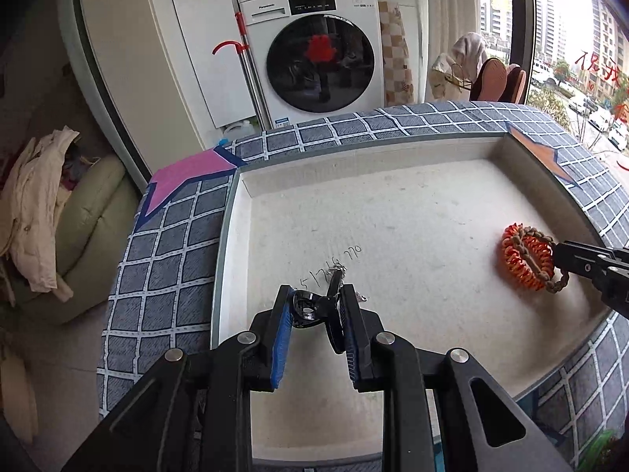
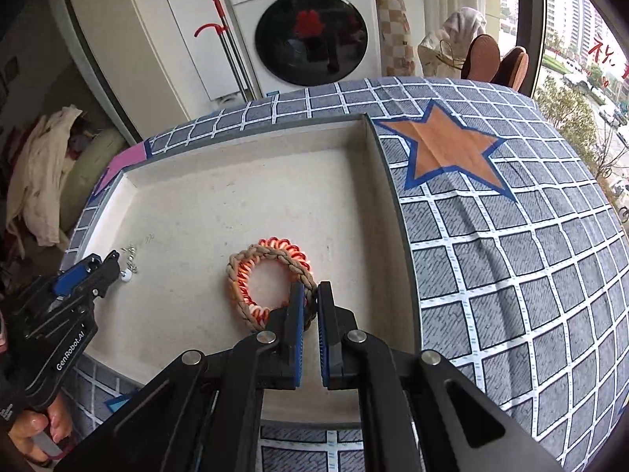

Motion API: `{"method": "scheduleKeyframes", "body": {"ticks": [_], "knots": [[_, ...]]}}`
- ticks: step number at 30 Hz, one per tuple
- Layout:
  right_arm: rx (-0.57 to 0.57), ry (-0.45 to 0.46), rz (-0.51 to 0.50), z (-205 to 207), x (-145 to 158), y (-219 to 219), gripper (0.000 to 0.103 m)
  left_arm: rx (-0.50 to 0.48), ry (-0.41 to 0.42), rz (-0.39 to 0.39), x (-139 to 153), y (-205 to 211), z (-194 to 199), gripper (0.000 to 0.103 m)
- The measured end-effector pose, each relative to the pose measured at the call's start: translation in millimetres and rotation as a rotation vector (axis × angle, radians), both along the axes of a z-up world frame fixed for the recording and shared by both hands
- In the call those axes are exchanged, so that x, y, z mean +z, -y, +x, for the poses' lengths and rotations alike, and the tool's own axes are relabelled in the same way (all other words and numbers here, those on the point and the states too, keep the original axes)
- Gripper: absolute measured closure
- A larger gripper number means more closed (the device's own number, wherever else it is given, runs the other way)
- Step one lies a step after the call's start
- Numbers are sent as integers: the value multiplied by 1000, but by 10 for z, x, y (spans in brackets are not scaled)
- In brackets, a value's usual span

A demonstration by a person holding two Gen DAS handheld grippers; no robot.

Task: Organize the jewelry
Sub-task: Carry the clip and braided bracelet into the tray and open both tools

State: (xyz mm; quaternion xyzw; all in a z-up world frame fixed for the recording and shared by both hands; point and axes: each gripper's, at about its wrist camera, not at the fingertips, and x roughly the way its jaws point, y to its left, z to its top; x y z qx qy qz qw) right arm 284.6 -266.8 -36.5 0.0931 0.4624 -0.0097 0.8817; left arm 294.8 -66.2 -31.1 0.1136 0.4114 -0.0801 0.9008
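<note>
A: Well, nearest first: the left gripper (image 1: 316, 303) is clamped on a small black hair clip (image 1: 310, 308), with a bit of silver chain (image 1: 341, 271) lying on the tray floor just past the tips.

B: And the right gripper (image 2: 310, 299) has closed its blue pads on the tan braided bracelet (image 2: 271, 275), which lies over an orange coiled band (image 2: 281, 247) near the right side of the shallow white tray (image 2: 251, 133).

A: The risk, I'd say, is that the braid and the coil are tangled. Lift one and the other may drag along, or drop off midway.

B: The clip is held only by its edge too, so it could twist out. The thin chain could snag on it.

A: Any writing? Handwritten figures on the tray floor beside the chain, not clearly legible. "GenRobot.AI" on the left gripper's body.

B: Further back, the washing machine (image 1: 314, 47) reads "Panasonic". Red characters on the window are too partial to read.
</note>
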Motion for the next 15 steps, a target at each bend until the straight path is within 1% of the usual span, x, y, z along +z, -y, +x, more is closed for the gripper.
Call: {"method": "scheduleKeyframes", "body": {"ticks": [2, 3, 4, 5, 6, 11, 15], "knots": [[3, -3, -11, -2, 0, -15, 93, -1, 7, 12, -2, 28, 12, 59], [4, -8, -18, 3, 5, -22, 87, 0, 8, 14, -4, 33, 20, 58], [3, -13, -23, 5, 10, -27, 72, 2, 8, 16, -3, 34, 27, 58], [4, -16, -22, 5, 14, -27, 63, 7, 6, 16, -1, 32, 29, 58], [3, -10, -17, -8, 25, -24, 51, 13, 3, 15, 1, 26, 28, 58], [8, 15, 9, -76, 95, -20, 50, 28, -20, 19, -21, 9, 43, 58], [9, 49, 32, -186, 224, -21, 46, 33, -20, 9, -11, 3, 18, 58]]}}
